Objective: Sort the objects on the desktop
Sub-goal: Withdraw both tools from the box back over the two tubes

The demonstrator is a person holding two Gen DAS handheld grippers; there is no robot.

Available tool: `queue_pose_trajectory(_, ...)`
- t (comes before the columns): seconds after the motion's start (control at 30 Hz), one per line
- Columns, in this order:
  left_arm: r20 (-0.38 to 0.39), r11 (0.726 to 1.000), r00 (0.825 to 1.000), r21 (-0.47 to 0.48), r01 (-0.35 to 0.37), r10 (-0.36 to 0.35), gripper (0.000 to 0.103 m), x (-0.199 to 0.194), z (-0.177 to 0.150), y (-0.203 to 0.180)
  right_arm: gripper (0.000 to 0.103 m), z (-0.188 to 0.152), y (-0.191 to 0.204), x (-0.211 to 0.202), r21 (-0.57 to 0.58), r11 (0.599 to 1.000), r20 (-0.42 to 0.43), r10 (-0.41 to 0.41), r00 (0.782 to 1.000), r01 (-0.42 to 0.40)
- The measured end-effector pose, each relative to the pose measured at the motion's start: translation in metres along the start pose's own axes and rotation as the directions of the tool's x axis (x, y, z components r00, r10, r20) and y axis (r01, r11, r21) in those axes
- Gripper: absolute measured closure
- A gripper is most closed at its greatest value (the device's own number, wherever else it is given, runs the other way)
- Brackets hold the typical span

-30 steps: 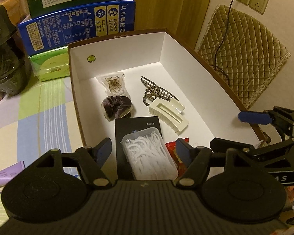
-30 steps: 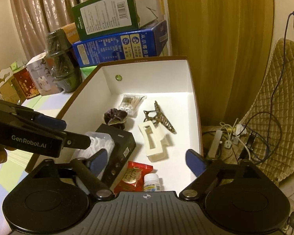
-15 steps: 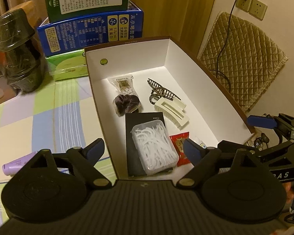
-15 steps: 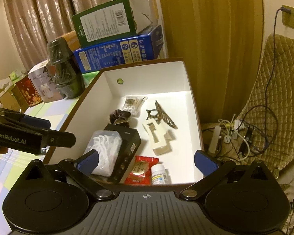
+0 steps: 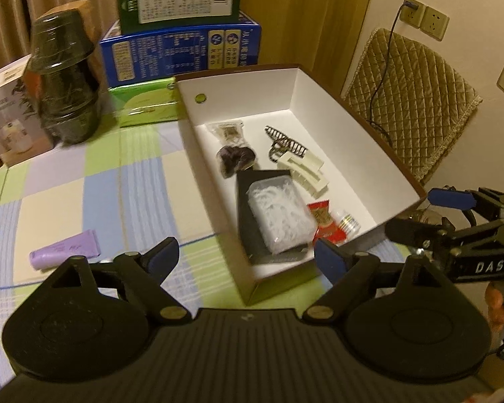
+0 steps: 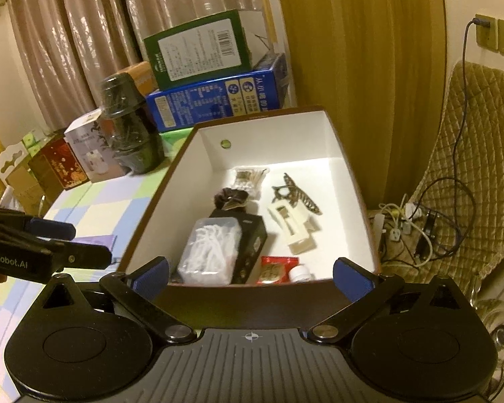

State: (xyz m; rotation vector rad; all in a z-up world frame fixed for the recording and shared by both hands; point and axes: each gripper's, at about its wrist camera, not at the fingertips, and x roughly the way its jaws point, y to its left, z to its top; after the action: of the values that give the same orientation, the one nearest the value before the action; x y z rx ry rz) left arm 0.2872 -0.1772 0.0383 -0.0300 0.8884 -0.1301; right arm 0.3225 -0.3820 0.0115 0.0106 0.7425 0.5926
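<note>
Left gripper (image 5: 247,257): jaws standing apart, released, gripping nothing, hovering over the near corner of the storage box (image 5: 349,107). Right gripper (image 6: 250,273): jaws spread to full width, released, holding nothing, straddling the near wall of the same box.

Box sitting on the bench (image 5: 67,198), at 3 o'clock of the checked cloth in the left wrist view.

Lying inside the box:
- Floss-pick case (image 5: 280,216), resting on top of a black carton (image 5: 248,235), at 6 o'clock of the box floor.
- Red sachet (image 5: 322,218) and small white bottle (image 5: 347,223), touching, at 5 o'clock.
- Cream hair clip (image 5: 304,174), near the centre, touching a striped claw clip (image 5: 284,141) at 12 o'clock of it.
- Dark scrunchie (image 5: 235,161) and cotton-swab packet (image 5: 228,132), at 10 to 11 o'clock.

Lying outside the box: purple tube (image 5: 65,252), on the bench at 9 o'clock of the left jaws, well apart from the box.

Standing at 11 to 12 o'clock beyond the box: stacked cartons (image 5: 181,52) and a dark wrapped container (image 5: 65,80).
</note>
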Motion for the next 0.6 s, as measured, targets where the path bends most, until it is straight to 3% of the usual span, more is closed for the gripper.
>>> queue_pose_trajectory(0.6,-0.033,0.996,0.999,-0.079,-0.039,0.037,0.018,-0.048,-0.068,0.061,0.002,-0.030,0.066,-0.016,-0.002,0.999,-0.038,0.051,0.998,-0.052)
